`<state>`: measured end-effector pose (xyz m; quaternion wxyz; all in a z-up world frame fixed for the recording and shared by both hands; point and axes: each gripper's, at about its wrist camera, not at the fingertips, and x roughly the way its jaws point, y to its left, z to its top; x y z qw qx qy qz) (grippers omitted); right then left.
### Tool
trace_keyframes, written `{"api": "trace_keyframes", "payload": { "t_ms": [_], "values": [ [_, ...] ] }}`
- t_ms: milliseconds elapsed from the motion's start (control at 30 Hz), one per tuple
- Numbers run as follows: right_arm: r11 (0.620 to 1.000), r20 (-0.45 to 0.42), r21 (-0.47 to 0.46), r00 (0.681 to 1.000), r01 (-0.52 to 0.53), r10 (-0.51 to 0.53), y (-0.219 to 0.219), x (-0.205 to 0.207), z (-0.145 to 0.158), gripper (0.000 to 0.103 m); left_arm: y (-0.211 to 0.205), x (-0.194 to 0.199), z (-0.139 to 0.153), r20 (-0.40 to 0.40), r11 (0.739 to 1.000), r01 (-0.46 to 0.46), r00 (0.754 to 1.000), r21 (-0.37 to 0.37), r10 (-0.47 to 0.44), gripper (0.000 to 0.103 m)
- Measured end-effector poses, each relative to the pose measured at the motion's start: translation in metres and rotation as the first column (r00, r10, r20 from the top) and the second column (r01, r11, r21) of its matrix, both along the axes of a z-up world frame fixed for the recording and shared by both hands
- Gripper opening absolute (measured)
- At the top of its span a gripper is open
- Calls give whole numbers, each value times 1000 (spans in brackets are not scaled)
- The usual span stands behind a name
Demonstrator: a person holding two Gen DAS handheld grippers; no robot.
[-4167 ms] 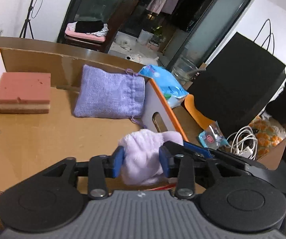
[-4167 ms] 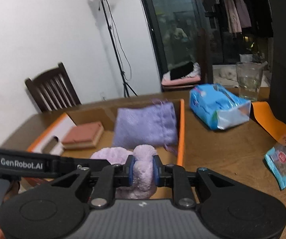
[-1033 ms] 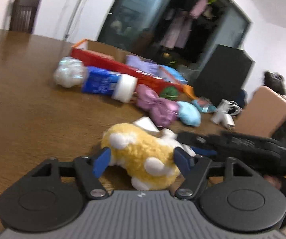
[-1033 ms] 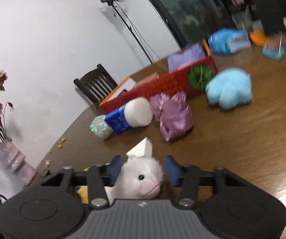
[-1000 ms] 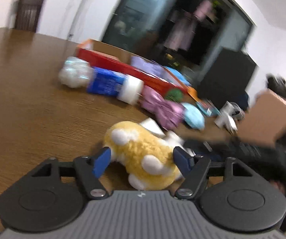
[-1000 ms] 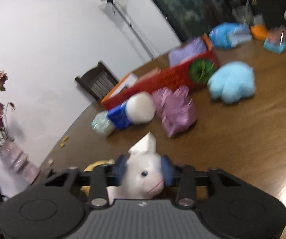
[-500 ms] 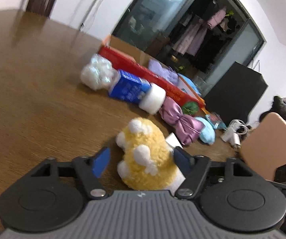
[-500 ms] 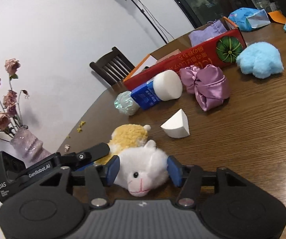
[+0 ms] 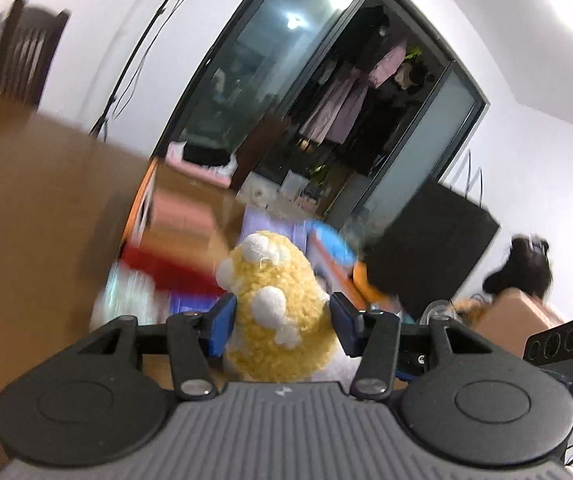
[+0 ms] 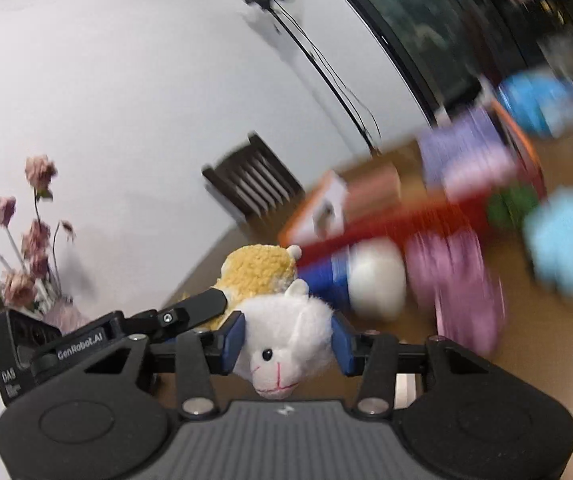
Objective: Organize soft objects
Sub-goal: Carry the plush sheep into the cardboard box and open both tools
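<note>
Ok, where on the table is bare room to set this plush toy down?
The table is bare left of the red box, toward the chair, and again on the near side of the pink bow and blue puff. It is crowded along the box front, where the blue-white roll also lies.

The plush lamb [image 9: 276,312] has a curly yellow body with white feet and tail, and a white head [image 10: 286,344] with a black eye and a pink stitched mouth. It is off the bench, its body pinched in the left tool [image 9: 280,330] and its head in the right tool [image 10: 288,344], both closing. Beyond it, blurred, a pale blue plush [image 10: 566,240] and a pink satin bow [image 10: 454,280] lie on the bench beside the red box [image 10: 386,224].
</note>
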<state>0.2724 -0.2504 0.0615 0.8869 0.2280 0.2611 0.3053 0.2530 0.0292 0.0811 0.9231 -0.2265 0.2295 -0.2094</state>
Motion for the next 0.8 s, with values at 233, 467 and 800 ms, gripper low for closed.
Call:
{"api": "trace_keyframes", "payload": {
  "t_ms": [233,467,800],
  "values": [
    [999,-105,-25,994,21,-24,15,149,14,45,3,145,5,-115,997,-14,993,74,22,51],
    [996,-228,-86,974,0,-20,39,197,-37,45,2,174,-36,-201,975,-6,978,224,52,57],
    [971,-149,-236,989,-43,8,61,183,-21,49,3,147,-5,-100,950,-43,992,308,77,64]
  ]
}}
